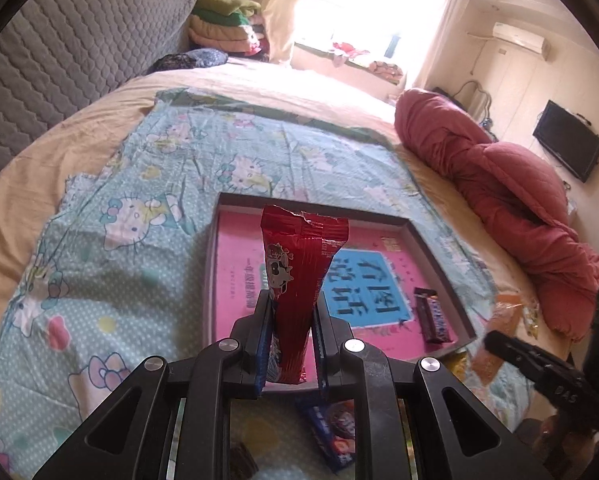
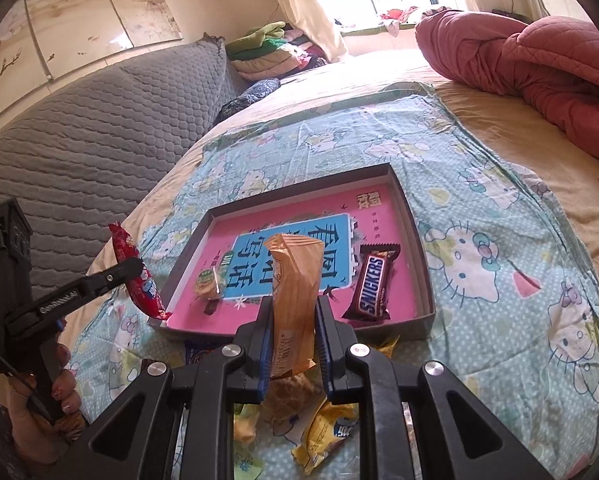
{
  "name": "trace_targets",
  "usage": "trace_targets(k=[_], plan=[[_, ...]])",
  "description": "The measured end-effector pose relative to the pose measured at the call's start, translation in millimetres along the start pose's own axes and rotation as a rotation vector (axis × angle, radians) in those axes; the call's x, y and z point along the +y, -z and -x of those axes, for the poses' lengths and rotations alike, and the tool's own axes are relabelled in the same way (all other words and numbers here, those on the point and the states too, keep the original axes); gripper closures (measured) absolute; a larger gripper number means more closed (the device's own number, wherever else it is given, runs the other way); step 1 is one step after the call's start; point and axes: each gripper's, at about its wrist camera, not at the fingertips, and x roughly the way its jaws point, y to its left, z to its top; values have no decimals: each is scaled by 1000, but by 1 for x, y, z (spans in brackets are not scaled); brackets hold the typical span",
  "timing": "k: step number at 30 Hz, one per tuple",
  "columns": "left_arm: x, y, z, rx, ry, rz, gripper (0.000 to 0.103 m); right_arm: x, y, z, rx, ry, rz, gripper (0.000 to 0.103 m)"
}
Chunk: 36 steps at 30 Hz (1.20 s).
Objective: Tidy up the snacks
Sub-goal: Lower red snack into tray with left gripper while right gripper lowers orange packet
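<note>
My left gripper [image 1: 292,308] is shut on a red snack packet [image 1: 299,280] with a cow picture, held upright over the near edge of a shallow tray [image 1: 219,240] with a pink bottom. My right gripper [image 2: 293,316] is shut on an orange snack packet [image 2: 295,296], held upright just before the same tray [image 2: 413,240]. A Snickers bar [image 2: 373,280] lies in the tray's right part, and a small round yellow-green snack [image 2: 207,282] lies in its left part. The left gripper with the red packet [image 2: 133,264] shows at the left of the right wrist view.
The tray sits on a blue Hello Kitty cloth [image 1: 111,248] spread on a bed. Loose snack packets lie on the cloth near me [image 2: 327,436] [image 1: 331,436]. A rolled red quilt [image 1: 511,196] lies to the right, a grey padded headboard [image 2: 99,140] to the left.
</note>
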Motion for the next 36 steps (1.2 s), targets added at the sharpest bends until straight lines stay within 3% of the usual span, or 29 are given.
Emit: trace_targets(k=[12,27,36], plan=[[20,6,-32,78,-7,45,84,2,-16,-10,-10,47,11,83],[15,13,-54,138,-5,17,84,-3,-37,-24,-35,80,-8,83],[18,18,-62,182,32,54,84,-6,-36,-44,26,101,-3,83]])
